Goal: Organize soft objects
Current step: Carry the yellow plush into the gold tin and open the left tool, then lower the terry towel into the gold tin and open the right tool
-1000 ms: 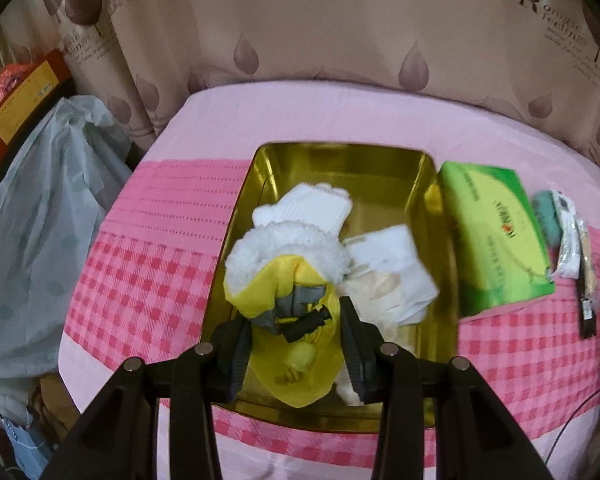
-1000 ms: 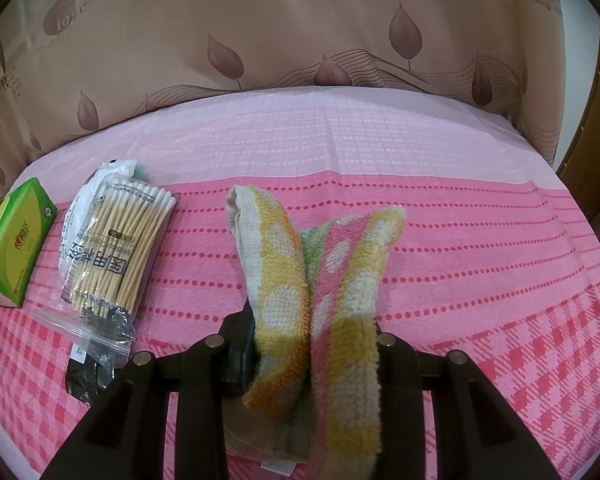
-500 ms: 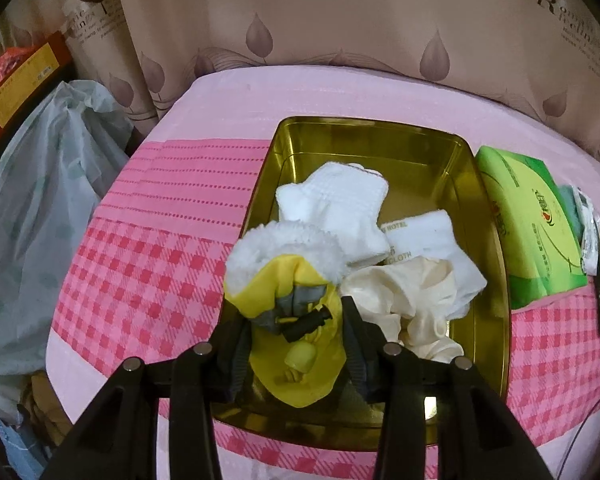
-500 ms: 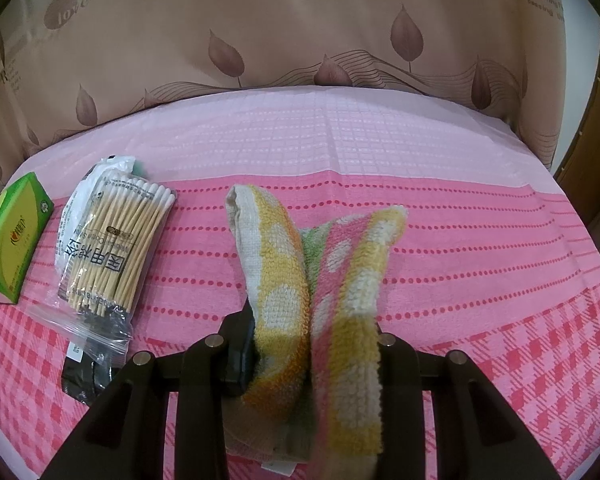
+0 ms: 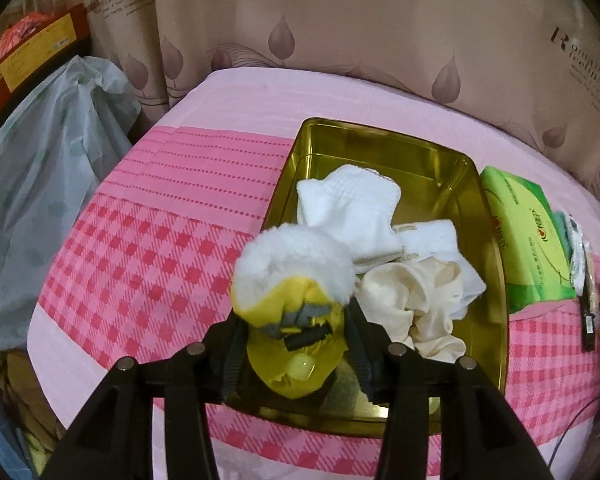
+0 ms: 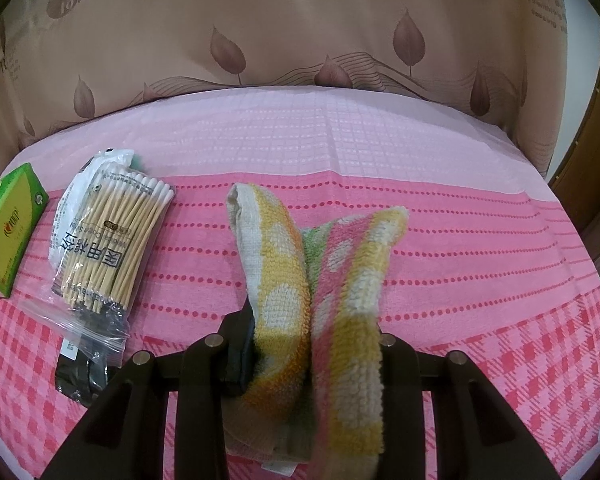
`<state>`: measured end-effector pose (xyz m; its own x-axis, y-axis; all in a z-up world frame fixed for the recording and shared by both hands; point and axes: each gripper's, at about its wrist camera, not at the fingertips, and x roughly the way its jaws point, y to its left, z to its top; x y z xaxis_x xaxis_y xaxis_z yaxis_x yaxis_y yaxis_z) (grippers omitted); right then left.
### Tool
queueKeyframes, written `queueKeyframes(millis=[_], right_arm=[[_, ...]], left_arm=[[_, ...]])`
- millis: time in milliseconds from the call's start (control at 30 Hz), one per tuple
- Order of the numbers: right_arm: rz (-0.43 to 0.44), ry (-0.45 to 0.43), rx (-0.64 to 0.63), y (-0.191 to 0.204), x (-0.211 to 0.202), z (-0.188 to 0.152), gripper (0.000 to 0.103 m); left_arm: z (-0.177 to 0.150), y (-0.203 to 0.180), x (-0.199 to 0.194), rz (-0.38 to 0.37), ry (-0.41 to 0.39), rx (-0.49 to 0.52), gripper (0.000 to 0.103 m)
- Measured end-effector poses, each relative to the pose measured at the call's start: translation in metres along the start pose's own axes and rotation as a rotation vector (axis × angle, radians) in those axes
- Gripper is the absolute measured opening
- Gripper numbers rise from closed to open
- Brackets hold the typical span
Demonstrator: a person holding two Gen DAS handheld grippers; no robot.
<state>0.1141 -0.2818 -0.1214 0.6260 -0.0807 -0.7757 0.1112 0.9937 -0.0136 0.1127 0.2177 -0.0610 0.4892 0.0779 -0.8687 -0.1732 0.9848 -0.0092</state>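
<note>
I am holding a small yellow garment (image 5: 294, 344) with a fluffy white trim in my left hand-held gripper (image 5: 294, 344), its two fingers pressing in on the yellow fabric from either side. The garment is hanging over the near left corner of the gold tin tray (image 5: 384, 148), and its white trim is reaching out over the tray's left rim. Inside the tray a white sock (image 5: 348, 216) is lying toward the far end, a white cloth (image 5: 440, 248) is sitting just beside it on the right, and a crumpled cream cloth (image 5: 416, 304) is lying nearest me, touching both. The tray is resting on the desk, which a pink checked cloth (image 5: 148, 248) is covering.

A green tissue pack (image 5: 524, 248) is lying just beside the tray's right wall. At the far left a pale plastic bag (image 5: 40, 184) is bulging beside the desk.

In my right hand-held gripper (image 6: 310, 336) I am gripping a folded striped towel (image 6: 276, 264) in yellow, pink and green, with both folds squeezed between the fingers and its far ends splaying apart over the pink cloth. To its left a clear bag of cotton swabs (image 6: 112, 240) is lying on the cloth, and the tissue pack is lying further left, well apart from the towel.
</note>
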Motion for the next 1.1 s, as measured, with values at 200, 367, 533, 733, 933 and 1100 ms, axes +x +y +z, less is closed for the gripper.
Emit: queueKeyframes(millis=[200,367,533,733,933,1100], right_arm=[[-0.013,-0.002,-0.009,0.001,-0.001,-0.001,0.032],[-0.038,-0.007,-0.005,0.005,-0.006,-0.001,0.027],[-0.044,-0.018,0.044,0.006,-0.016,-0.002,0.025],[-0.016,-0.078,0.085,0.014,-0.046,0.010,0.025],[0.076,-0.116,0.025,0.054,-0.079,0.029,0.025],[0.189,-0.114,-0.058,0.110,-0.097,0.036,0.025]], left_arm=[[-0.009,-0.007,-0.012,0.041,-0.061,0.052,0.047],[-0.012,-0.009,-0.027,0.051,-0.146,0.075,0.053],[-0.012,-0.007,-0.030,0.013,-0.172,0.080,0.057],[-0.011,-0.004,-0.034,-0.014,-0.197,0.071,0.057],[-0.010,0.003,-0.043,-0.012,-0.232,0.032,0.057],[-0.008,0.019,-0.047,0.007,-0.250,-0.041,0.058]])
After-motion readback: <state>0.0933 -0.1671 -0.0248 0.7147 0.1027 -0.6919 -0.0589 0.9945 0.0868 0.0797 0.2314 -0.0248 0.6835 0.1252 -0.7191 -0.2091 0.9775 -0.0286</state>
